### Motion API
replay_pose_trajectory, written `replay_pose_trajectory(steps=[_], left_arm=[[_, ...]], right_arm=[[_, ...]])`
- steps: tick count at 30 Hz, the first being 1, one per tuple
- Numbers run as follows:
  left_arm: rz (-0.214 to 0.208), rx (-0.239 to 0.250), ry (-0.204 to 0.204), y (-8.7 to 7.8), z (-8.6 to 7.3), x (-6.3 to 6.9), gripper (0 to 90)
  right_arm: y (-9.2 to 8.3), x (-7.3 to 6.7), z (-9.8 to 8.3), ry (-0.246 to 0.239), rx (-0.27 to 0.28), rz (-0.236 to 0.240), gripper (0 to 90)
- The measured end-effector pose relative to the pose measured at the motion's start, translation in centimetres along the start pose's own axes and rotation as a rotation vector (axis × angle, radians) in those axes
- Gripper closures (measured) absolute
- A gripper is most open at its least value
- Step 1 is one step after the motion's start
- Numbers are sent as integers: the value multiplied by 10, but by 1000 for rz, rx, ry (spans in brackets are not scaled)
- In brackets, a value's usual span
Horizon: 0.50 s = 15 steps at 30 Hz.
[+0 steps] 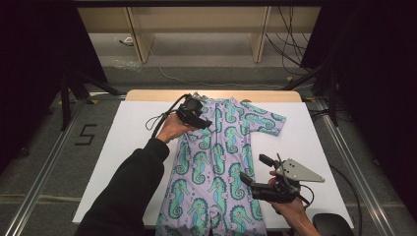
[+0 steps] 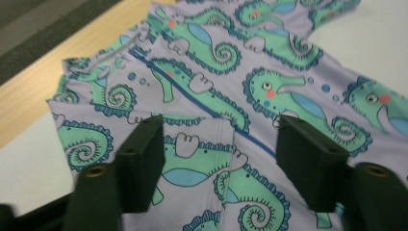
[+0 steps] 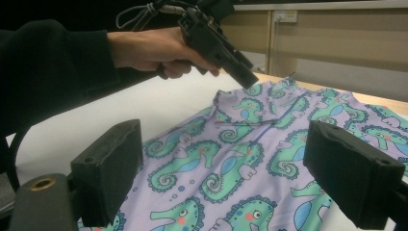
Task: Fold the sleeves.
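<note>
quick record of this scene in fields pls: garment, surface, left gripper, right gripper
garment: lilac seahorse-print romper, lying flat, one short sleeve folded in, the other spread
surface: white table top with a wooden far edge
left gripper: over the romper's folded sleeve near the collar, jaws open, nothing between them
right gripper: by the romper's side edge, jaws open, holding nothing

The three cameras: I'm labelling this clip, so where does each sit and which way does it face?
High view: above the table, looking forward and down at the seahorse romper; both forearms show.
Left gripper view: rides the left gripper, looking down at the romper's collar between open jaws.
Right gripper view: rides the right gripper, looking level across the romper at the left hand.
All share the romper.
</note>
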<state>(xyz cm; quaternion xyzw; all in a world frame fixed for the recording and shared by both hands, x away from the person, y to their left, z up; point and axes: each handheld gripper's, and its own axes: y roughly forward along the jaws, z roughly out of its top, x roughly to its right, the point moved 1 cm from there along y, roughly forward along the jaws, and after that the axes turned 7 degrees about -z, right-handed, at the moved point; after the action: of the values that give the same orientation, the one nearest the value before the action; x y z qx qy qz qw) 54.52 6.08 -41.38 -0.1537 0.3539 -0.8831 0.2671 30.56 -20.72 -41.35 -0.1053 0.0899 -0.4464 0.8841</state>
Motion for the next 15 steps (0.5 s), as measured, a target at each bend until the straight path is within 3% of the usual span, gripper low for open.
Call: replay_pose_trajectory(steps=[6, 9, 15], left_arm=[[-31, 115, -90, -11, -5, 2, 257], [-99, 168, -160, -17, -11, 1, 261], [-119, 259, -193, -28, -22, 5, 250]], right_arm=[[0, 0, 0, 0, -2, 0, 147], [1, 0, 0, 3, -4, 1, 148], [1, 1, 0, 10, -9, 2, 149]])
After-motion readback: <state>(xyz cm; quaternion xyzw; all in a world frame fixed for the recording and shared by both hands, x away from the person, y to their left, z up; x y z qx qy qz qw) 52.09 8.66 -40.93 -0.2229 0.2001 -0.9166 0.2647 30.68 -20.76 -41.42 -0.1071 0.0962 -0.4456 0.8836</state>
